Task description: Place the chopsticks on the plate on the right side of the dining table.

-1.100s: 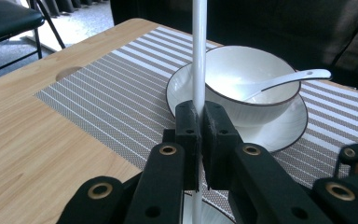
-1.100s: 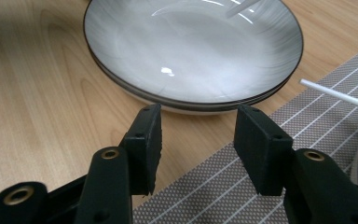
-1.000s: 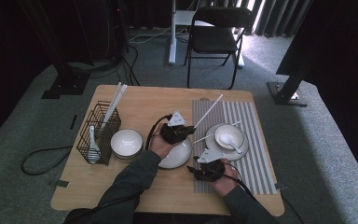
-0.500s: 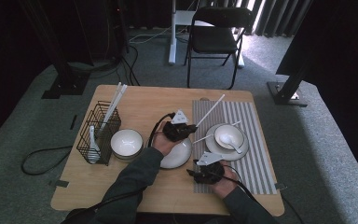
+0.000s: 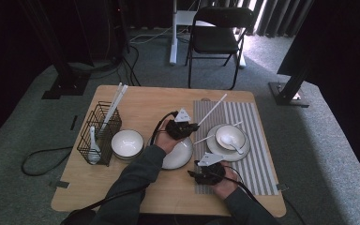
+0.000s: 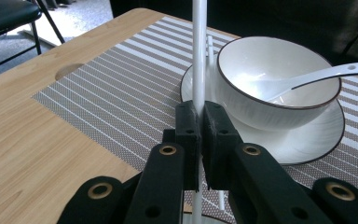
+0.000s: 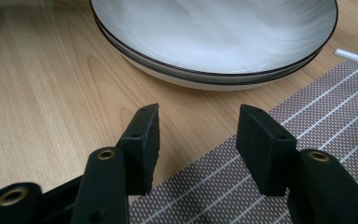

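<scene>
While the left tongs [image 6: 199, 122] pinch a white chopstick [image 6: 198, 56] just beside the bowl [image 6: 279, 84], right tongs [image 7: 196, 140] wait half-spread, empty. Advice: lower the chopstick level beside the bowl's saucer [image 6: 307, 140], parallel to its mate [image 6: 210, 53].

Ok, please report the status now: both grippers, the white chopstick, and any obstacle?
Left gripper shut on thin white chopstick. Right gripper open, empty, near stacked white plates. White bowl with spoon close beside chopstick.

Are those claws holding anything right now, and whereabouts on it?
The left gripper pinches a white chopstick near its lower end. The right gripper is open and holds nothing.
</scene>
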`<state>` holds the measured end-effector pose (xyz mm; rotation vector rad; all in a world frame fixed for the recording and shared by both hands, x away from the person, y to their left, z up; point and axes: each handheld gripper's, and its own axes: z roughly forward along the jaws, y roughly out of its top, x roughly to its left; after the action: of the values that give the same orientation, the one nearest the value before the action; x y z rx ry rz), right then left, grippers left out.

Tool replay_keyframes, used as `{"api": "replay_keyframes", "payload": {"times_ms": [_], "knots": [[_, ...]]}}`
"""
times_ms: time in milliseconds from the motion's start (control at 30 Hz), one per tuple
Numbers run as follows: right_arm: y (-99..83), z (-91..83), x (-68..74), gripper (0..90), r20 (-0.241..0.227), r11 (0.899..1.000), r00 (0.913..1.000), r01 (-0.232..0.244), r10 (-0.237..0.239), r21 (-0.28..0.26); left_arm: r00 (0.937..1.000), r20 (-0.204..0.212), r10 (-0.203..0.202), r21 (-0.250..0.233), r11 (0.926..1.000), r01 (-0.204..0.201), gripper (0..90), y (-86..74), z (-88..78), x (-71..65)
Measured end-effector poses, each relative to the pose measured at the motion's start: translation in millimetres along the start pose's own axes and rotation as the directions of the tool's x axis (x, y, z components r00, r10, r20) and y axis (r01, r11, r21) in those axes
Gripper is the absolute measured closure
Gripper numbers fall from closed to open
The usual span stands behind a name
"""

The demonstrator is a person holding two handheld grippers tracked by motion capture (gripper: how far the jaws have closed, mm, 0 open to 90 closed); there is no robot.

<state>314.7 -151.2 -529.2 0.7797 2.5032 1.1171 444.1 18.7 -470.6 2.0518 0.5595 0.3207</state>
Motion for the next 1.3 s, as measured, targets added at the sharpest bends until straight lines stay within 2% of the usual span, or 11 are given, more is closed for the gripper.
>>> {"api": "replay_keyframes", "payload": {"times_ms": [300,533,1300], "knots": [[-1.7,0.7,-1.5,49.0,-0.003,1.000,0.9998,-0.018,0.018,-0.005,1.0000,0.007,0.004,0.015,0.9999,-0.004,86.4,0.2,8.7,1.3],[-2.7,2.2,-1.4,49.0,-0.002,1.000,0.9999,-0.013,0.013,-0.001,0.9998,0.013,0.012,0.039,0.9992,-0.013,86.4,1.9,15.9,4.2],[-4.1,3.6,-0.2,49.1,-0.008,1.000,0.9999,-0.015,0.015,0.000,0.9987,0.041,0.030,0.056,0.9979,-0.032,86.4,12.0,37.3,3.2]]}}
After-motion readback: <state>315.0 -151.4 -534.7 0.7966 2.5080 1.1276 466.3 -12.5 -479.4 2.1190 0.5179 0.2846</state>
